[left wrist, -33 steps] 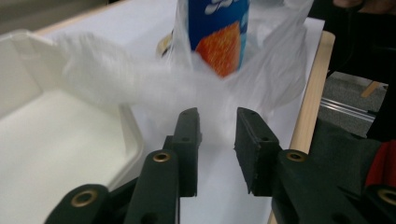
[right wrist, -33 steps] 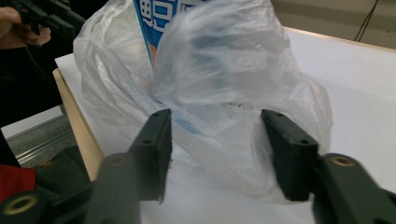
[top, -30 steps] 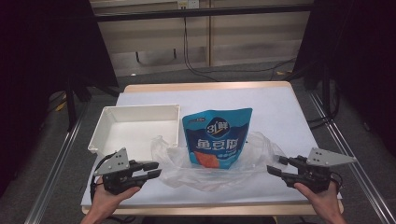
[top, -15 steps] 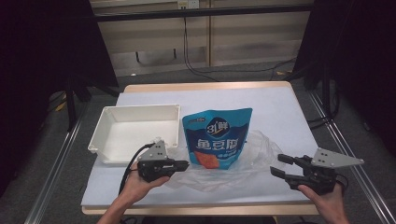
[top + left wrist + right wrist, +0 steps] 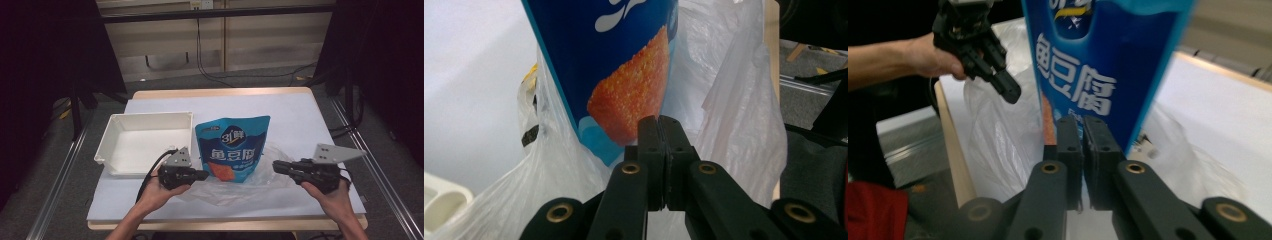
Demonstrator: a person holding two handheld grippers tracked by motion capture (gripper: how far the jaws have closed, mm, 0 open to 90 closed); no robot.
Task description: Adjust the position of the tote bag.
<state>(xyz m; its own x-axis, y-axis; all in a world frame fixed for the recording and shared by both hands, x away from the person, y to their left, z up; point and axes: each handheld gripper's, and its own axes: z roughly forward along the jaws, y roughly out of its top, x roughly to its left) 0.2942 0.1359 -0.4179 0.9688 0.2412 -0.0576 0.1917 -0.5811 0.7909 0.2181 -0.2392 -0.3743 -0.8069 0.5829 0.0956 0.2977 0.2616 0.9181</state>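
Holding both grippers low at the near edge of the table (image 5: 320, 107), one each side of the pouch (image 5: 232, 147). Pouch is blue w/ white lettering and an orange food pic, lying at table centre on a clear plastic bag (image 5: 225, 192) that spreads out under and around its lower end. White tray (image 5: 107, 145) sits at the pouch's 9 o'clock, just beside it, not touching as far as I can tell.

L gripper (image 5: 202, 175) is at the pouch's 7 o'clock, tips pointing toward 3 o'clock, right at the pouch's lower-left corner over the bag. In the left gripper view my jaws are pressed together, no gap, nothing between them; the pouch's orange patch (image 5: 631, 95) sits just past the tips, bag film (image 5: 744, 100) on both sides. Whether the tips touch the pouch, can't tell.

R gripper (image 5: 276, 166) is at the pouch's 4 o'clock, tips pointing toward 9 o'clock, near the pouch's lower-right corner, apart from it in the high view. In the right gripper view those jaws are also together, holding nothing; pouch lettering (image 5: 1083, 80) looms straight ahead, and my left hand (image 5: 930, 57) w/ its gripper (image 5: 1010, 92) shows at 10 o'clock beyond the bag (image 5: 998, 135).
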